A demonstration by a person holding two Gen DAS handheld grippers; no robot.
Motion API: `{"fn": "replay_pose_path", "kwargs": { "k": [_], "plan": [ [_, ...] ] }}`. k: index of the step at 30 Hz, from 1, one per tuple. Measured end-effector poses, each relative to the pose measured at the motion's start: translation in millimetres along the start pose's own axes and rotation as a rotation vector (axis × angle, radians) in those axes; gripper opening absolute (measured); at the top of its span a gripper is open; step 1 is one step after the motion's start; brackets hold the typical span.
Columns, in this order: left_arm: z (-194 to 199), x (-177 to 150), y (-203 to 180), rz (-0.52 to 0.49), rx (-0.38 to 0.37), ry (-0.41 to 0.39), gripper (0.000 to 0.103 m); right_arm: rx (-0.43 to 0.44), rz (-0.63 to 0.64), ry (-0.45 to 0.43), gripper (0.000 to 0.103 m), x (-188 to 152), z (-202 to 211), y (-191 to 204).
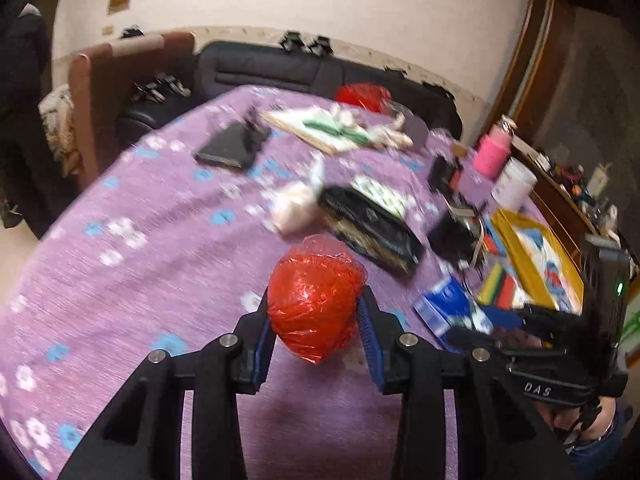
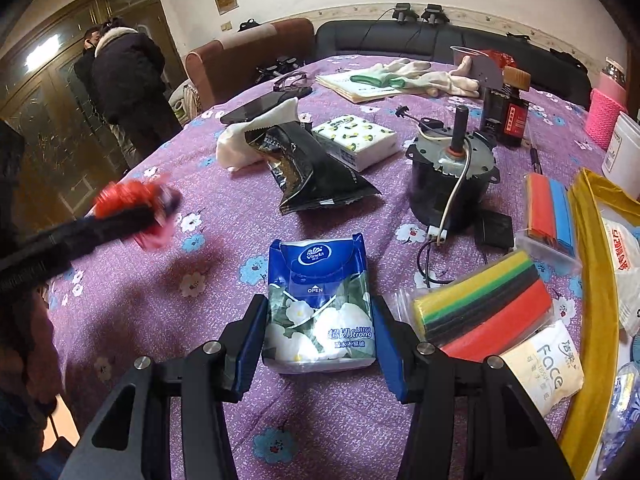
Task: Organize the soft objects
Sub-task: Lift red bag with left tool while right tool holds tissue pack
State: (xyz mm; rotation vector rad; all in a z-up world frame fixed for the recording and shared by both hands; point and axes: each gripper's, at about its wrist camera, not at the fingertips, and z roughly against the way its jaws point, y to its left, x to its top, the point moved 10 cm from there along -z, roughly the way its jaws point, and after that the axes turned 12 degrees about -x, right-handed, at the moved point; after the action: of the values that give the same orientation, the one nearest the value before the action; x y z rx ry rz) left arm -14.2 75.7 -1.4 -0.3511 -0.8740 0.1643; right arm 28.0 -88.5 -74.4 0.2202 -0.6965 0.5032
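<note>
Both grippers are loaded: left gripper (image 1: 316, 312) jaws clamp a red plastic bundle (image 1: 314, 300), apparently lifted off the tabletop (image 1: 132, 280), right gripper (image 2: 320, 328) jaws bracket the tissue pack (image 2: 320, 300); squeeze gently.

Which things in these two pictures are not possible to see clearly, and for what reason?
- Left wrist view: far table items such as the white gloves are smeared by motion blur.
- Left wrist view: what is inside the red plastic bag is hidden by its crinkled film.
- Right wrist view: the left gripper with its red load is blurred; jaw contact unreadable there.
- Right wrist view: the yellow bin is cut off by the right edge.
- Right wrist view: whether the jaws touch the tissue pack is unclear.
</note>
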Motion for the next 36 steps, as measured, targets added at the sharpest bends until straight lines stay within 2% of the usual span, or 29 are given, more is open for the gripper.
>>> {"fn": "replay_pose_path", "kwargs": {
  "k": [5, 8, 11, 15, 17, 19, 20, 27, 28, 29, 36],
  "plan": [
    [15.3, 9.6, -0.2, 0.009, -0.026, -0.024, 0.037, 0.000, 0.017, -0.001, 0.056, -0.3, 2.0, 3.8],
    [-1.9, -5.4, -14.8, -0.032, -0.046, 0.031, 0.037, -0.004, 0.036, 0.007, 0.057, -2.5, 0.7, 7.5],
    [-27.6, -27.1, -22.6, -0.017, -0.074, 0.109, 0.037, -0.019, 0.055, 0.005, 0.057, -3.9, 0.7, 9.1],
    [-46.8, -43.0, -24.8, -0.019, -0.053, 0.156, 0.037, -0.034, 0.070, 0.002, 0.059, -3.0, 1.7, 9.3],
    [-49.8, -45.0, -23.5, -0.022, -0.041, 0.160, 0.038, -0.054, 0.091, -0.008, 0.070, -2.1, 4.3, 10.0],
    [-51.9, -46.1, -21.5, -0.012, -0.036, 0.169, 0.040, -0.086, 0.119, -0.026, 0.077, -1.4, 8.1, 10.7],
    [-53.4, -47.3, -20.1, -0.011, -0.026, 0.177, 0.042, -0.090, 0.123, -0.027, 0.077, -1.6, 8.5, 10.8],
    [-59.9, -50.2, -23.2, -0.073, 0.047, 0.206, 0.044, -0.119, 0.133, 0.046, 0.075, -14.6, -7.2, 4.2],
    [-60.1, -50.3, -23.1, -0.076, 0.052, 0.207, 0.044, -0.114, 0.133, 0.042, 0.063, -14.8, -6.8, 4.7],
    [-60.2, -50.5, -23.0, -0.080, 0.062, 0.207, 0.044, -0.114, 0.130, 0.036, 0.059, -13.9, -5.5, 4.6],
    [-54.3, -46.5, -21.2, -0.113, 0.130, 0.176, 0.040, -0.088, 0.050, -0.026, 0.058, -0.1, 5.0, -6.1]
  ]
}}
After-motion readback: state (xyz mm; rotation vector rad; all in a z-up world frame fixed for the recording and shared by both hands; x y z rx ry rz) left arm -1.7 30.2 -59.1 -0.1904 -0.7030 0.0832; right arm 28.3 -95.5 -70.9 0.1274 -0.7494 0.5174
